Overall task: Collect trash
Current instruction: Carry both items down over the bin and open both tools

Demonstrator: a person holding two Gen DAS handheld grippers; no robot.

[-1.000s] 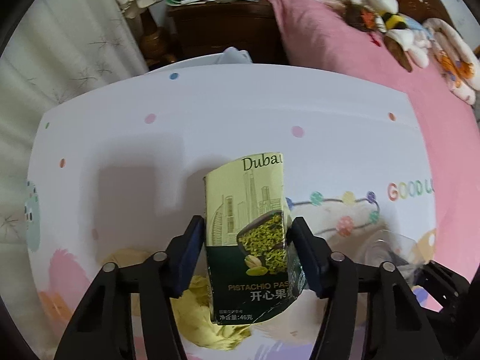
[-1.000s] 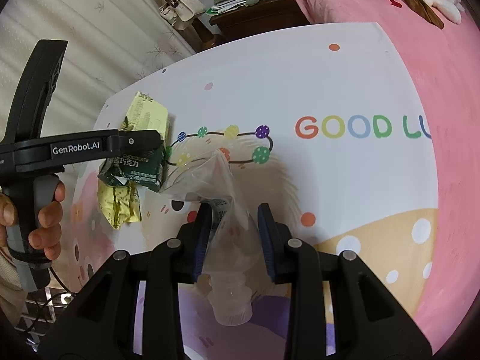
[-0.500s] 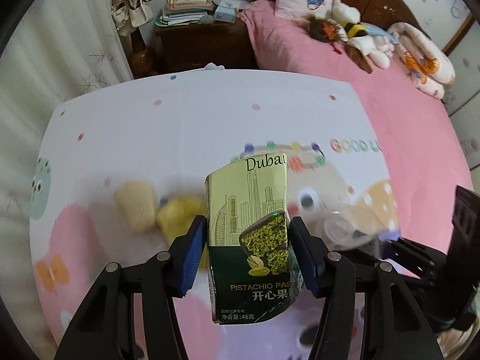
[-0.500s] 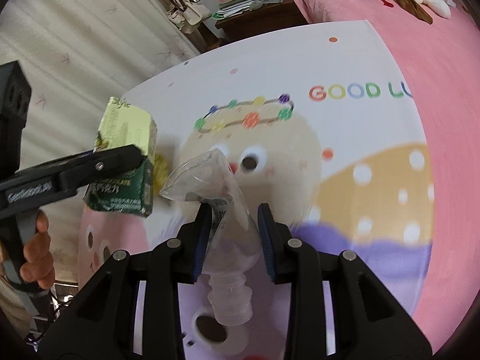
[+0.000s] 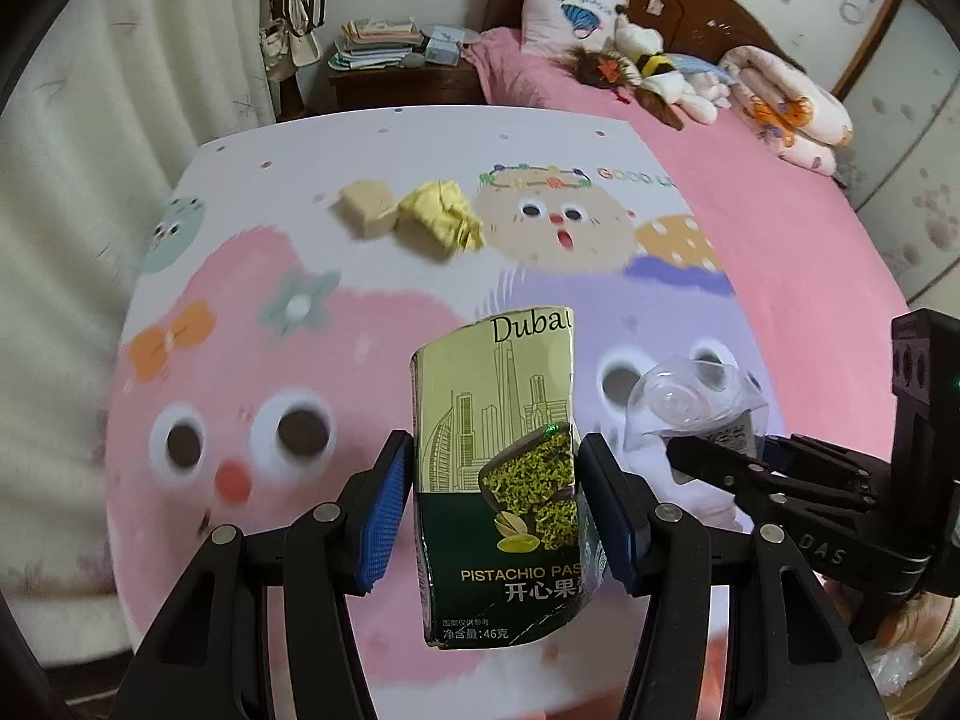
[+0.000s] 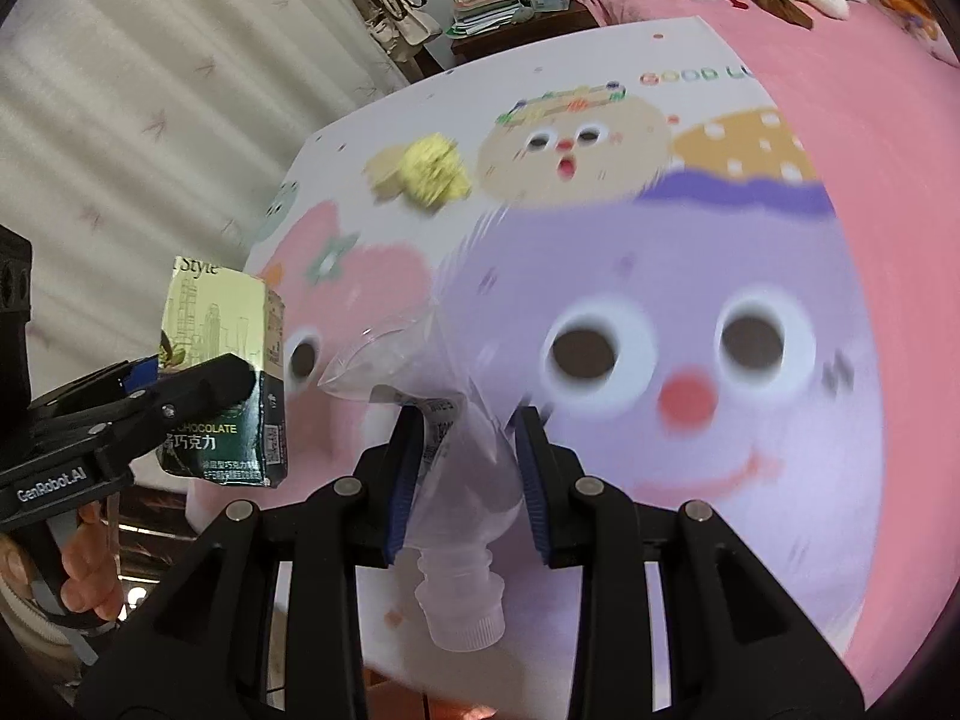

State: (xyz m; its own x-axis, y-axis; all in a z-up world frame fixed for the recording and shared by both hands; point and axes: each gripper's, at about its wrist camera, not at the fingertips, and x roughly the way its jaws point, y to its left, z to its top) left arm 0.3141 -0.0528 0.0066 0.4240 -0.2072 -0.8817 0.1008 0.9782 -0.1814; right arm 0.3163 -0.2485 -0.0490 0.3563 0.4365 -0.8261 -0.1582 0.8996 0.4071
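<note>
while l grip (image 5: 492, 504) clamps box (image 5: 495, 456), r grip (image 6: 465, 474) bottle (image 6: 462, 480).

Glossy printed cardboard chocolate box (image 5: 495, 468), clear crumpled plastic bottle (image 6: 456, 450), matt black plastic tool (image 5: 489, 516), crinkled yellow wrapper (image 5: 441, 222)

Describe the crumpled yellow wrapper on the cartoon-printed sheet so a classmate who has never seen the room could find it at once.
Start at the white cartoon-printed sheet spread over the pink bed. Near its far end, just left of the tan round-faced character wearing a bead wreath, lies the crumpled bright yellow wrapper. It touches a pale beige folded packet, which is flatter and duller.
</note>
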